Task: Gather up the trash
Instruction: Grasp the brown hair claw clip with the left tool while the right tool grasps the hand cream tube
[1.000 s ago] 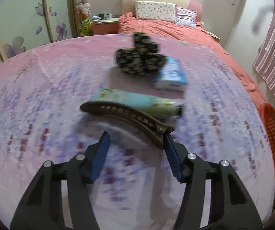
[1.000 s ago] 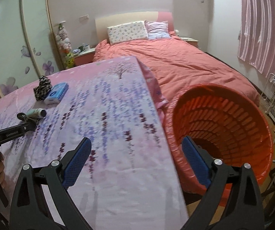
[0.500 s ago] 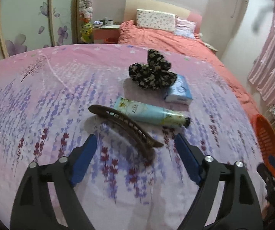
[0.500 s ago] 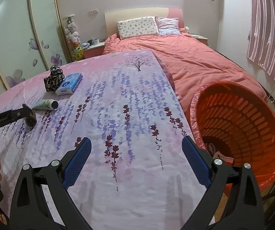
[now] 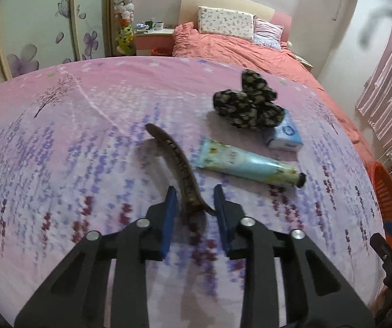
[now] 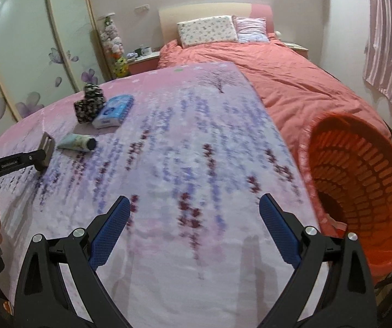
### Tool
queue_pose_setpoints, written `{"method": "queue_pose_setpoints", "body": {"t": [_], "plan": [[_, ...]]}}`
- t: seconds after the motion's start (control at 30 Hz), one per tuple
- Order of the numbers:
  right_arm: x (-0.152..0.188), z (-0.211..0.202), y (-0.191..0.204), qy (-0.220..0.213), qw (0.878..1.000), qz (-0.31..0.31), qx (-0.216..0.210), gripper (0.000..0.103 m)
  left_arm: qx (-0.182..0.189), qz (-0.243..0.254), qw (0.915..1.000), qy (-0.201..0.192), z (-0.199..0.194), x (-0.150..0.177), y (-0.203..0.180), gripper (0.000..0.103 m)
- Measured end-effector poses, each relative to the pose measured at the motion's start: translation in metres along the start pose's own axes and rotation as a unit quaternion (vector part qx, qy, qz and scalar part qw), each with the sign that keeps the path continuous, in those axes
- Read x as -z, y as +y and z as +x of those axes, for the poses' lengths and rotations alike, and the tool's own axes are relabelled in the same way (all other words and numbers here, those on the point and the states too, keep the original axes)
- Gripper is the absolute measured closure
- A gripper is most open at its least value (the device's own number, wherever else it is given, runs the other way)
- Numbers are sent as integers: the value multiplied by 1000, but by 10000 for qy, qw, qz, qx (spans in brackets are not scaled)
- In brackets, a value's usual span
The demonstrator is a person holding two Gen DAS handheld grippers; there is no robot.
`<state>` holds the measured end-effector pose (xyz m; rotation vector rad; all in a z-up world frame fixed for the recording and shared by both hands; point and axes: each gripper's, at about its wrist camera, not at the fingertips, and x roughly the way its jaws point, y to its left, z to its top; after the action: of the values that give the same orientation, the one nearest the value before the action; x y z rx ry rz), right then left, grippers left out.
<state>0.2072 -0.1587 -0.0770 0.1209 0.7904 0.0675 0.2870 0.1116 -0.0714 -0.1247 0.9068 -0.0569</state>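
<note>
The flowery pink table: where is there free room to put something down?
The widest bare stretch of the table lies between the hand-cream tube and the orange basket. The far end beyond the black floral cloth is bare too. It is crowded where tube, tissue pack, cloth and hair clip cluster.

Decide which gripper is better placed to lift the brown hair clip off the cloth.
Left. The left gripper is closing around the hair clip; the right gripper hangs open near the orange basket.
</note>
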Motion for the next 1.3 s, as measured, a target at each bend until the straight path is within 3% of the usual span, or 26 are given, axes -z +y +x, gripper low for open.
{"method": "queue_pose_setpoints", "body": {"t": [0.17,0.37,0.5,0.6,0.73,0.8,1.07,1.3], "plan": [[-17,16,33,-39,9992,-162,-367,9,21,16,10000,18,0,-2,10,64],[-44,59,92,213,9940,-697,-820,15,82,66,9999,1,-5,-2,20,60],[-57,85,126,351,9894,-1118,-852,18,208,51,9998,-6,-8,0,26,48],[-62,97,140,512,9854,-1363,-887,27,159,52,9998,-79,-12,3,30,40],[-60,98,147,639,9806,-1565,-995,59,102,-38,9999,-124,-14,3,36,32],[-55,91,143,630,9806,-1546,-1029,74,69,-38,9999,-143,-14,2,34,32],[-24,56,97,592,9870,-1145,-961,74,107,20,9999,-29,1,-3,8,34],[-6,33,51,523,9957,-672,-372,74,-253,157,9995,88,23,-11,-7,60]]}}
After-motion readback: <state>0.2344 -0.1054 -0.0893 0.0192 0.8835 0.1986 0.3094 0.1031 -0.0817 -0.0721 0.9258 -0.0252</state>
